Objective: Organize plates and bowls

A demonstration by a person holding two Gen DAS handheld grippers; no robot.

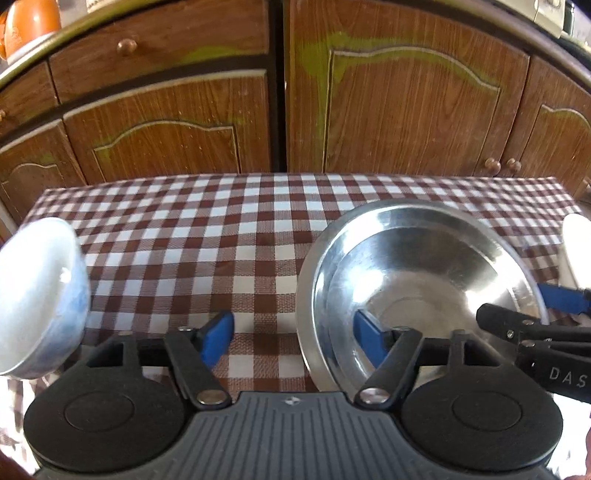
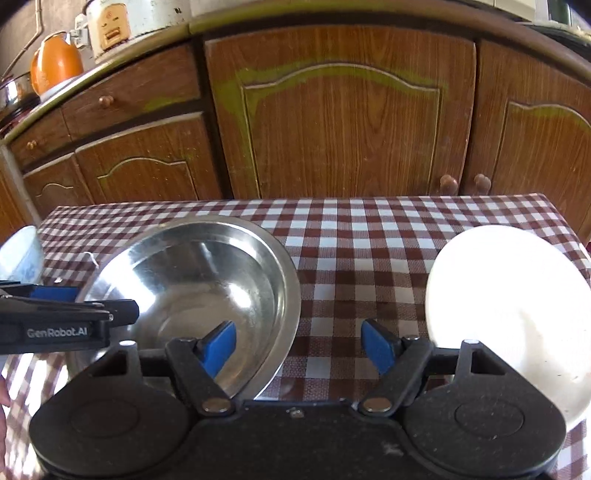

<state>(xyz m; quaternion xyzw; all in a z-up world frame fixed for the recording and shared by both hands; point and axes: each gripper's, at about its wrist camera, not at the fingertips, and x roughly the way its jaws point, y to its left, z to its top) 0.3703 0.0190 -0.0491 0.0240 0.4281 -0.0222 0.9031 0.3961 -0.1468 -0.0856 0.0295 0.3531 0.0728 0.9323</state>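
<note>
A wide-rimmed steel bowl point(image 1: 424, 280) point(image 2: 192, 280) sits on the brown-and-white checked tablecloth point(image 1: 207, 236). My left gripper point(image 1: 295, 338) is open and straddles the bowl's left rim, with one blue pad inside the bowl and the other outside it. My right gripper point(image 2: 299, 347) is open and straddles the opposite rim in the same way. Neither pair of pads presses on the metal. A white bowl with blue pattern point(image 1: 37, 295) point(image 2: 20, 254) stands left of the steel bowl. A white plate point(image 2: 506, 314) point(image 1: 576, 243) lies to its right.
Brown wooden cabinet doors point(image 1: 406, 110) point(image 2: 340, 129) rise just behind the table's far edge. On the counter above them stand an orange kettle point(image 2: 55, 66) and a cream rice cooker point(image 2: 125, 26). Bare cloth point(image 2: 354, 258) lies between the steel bowl and the plate.
</note>
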